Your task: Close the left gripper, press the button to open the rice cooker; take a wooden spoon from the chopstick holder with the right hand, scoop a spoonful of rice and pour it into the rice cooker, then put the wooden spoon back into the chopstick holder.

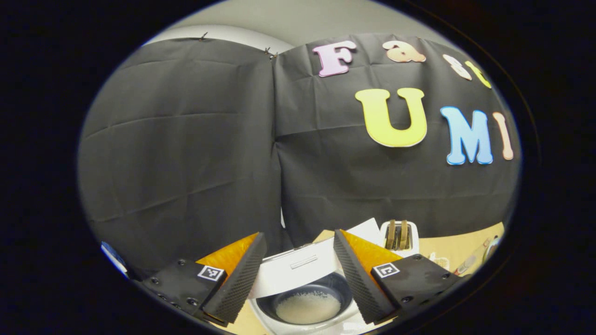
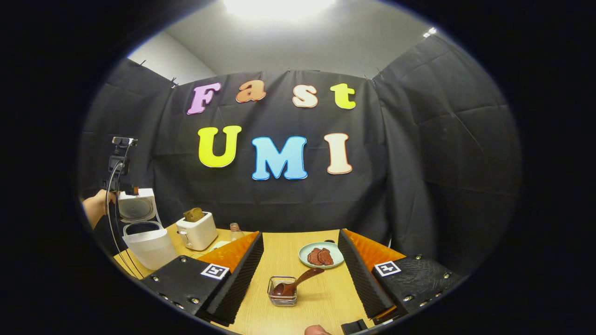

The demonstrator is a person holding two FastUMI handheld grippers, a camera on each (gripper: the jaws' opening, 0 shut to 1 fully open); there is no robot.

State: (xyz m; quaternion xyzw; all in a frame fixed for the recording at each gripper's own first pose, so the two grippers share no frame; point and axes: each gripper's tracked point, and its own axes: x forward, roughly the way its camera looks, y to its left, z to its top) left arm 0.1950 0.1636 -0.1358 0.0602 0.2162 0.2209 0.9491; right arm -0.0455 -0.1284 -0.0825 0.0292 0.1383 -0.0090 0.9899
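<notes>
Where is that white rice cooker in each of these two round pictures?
Left gripper view: the rice cooker sits at the bottom centre between the gripper's own fingers, lid up, rice in its pot.
Right gripper view: the rice cooker stands far left on the table, lid raised.
Shared landmark: the white toaster beside it.

I work in a recording booth staged as a kitchen: black cloth wall [image 2: 419, 153] ahead of my claw, wooden table [image 2: 321, 298] below it, toaster [image 2: 198, 230] and rice cooker [image 2: 146, 244] left.
</notes>
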